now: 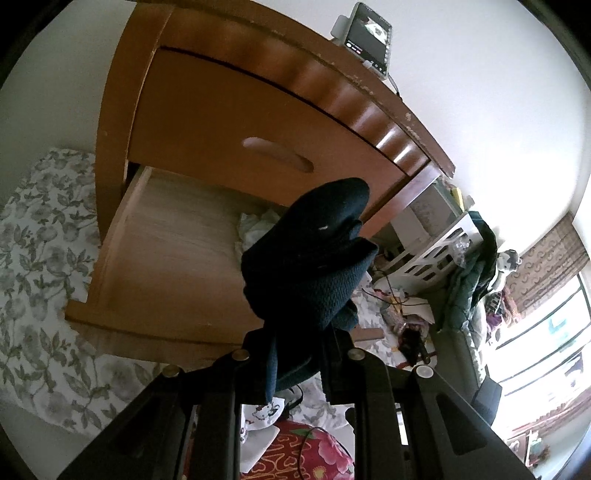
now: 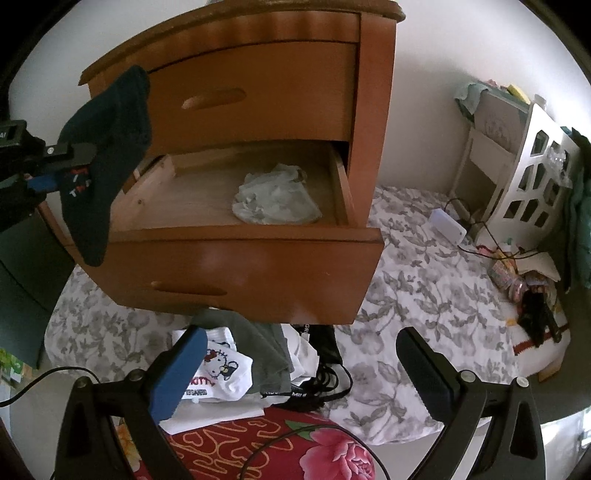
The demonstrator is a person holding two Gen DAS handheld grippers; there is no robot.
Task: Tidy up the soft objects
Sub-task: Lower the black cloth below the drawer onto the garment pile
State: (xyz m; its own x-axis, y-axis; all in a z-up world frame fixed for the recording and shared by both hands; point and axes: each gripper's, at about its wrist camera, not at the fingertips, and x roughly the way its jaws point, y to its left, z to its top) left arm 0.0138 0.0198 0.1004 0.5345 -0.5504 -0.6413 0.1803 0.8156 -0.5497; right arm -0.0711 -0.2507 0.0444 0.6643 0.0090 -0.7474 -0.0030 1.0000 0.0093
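Observation:
My left gripper (image 1: 295, 347) is shut on a dark navy sock (image 1: 310, 254) and holds it in the air in front of the open lower drawer (image 1: 166, 240) of a wooden nightstand. The right wrist view shows that sock (image 2: 107, 147) hanging at the drawer's left corner, held by the left gripper (image 2: 79, 153). A pale crumpled cloth (image 2: 275, 199) lies inside the drawer (image 2: 243, 254). My right gripper (image 2: 301, 373) is open and empty, above a pile of clothes (image 2: 240, 362) that includes a white Hello Kitty garment (image 2: 218, 369).
The nightstand's upper drawer (image 2: 251, 96) is closed. A floral bedsheet (image 2: 417, 295) covers the surface. A red flowered cloth (image 2: 280, 446) lies close below. A white cut-out organiser (image 2: 535, 162), cables and small clutter (image 2: 528, 288) sit at the right. A phone (image 1: 367, 35) stands on the nightstand.

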